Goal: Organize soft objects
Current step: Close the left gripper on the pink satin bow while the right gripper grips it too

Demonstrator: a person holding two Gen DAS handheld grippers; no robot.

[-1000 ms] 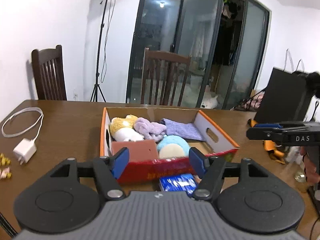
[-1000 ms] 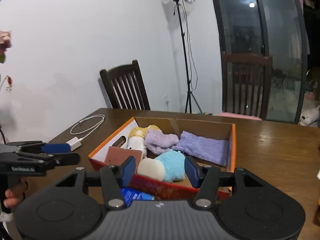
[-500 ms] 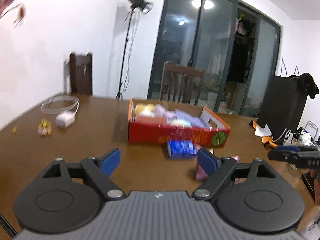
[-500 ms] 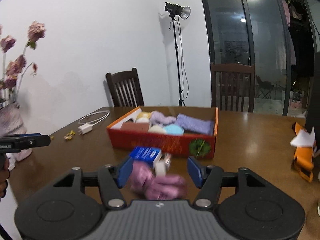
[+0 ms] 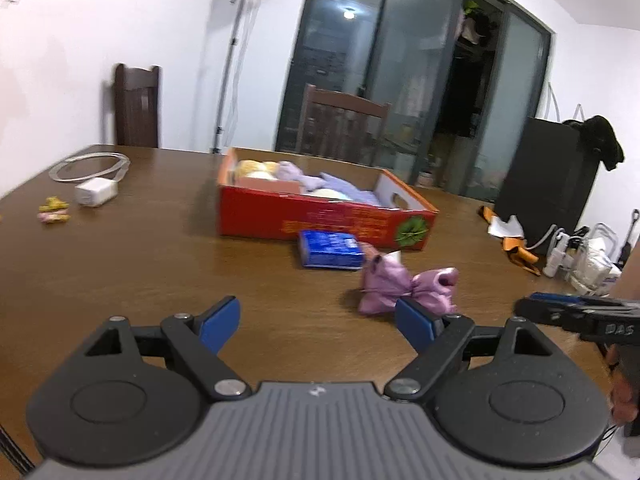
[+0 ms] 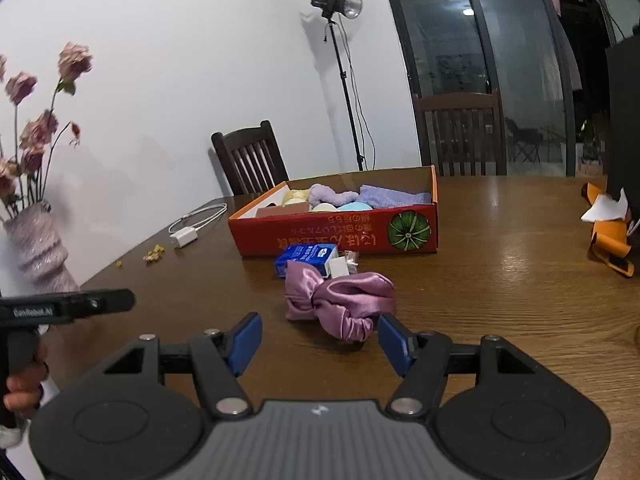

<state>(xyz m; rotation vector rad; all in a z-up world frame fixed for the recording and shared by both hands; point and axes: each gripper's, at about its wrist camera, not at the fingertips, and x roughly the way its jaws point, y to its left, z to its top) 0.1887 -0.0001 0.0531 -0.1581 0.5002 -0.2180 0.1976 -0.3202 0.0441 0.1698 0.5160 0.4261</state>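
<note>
The left gripper (image 5: 318,324) is spread wide and empty over bare table (image 5: 140,272). To its right the right gripper (image 6: 318,340), also unclenched and grasping nothing, faces the purple satin bow (image 6: 340,300), which lies on the table just before the red box (image 6: 336,232) of soft things. I judge the pickup is beginning; next, the right fingers must straddle the bow's knot and close.

Home dining room, probably: wooden worktop (image 6: 500,280), slatted wooden chairs (image 6: 248,158), vase of pink flowers (image 6: 38,248), glazed sliding doors (image 5: 384,80), clothes hanging beyond, studio lamp on stand (image 6: 338,4).
</note>
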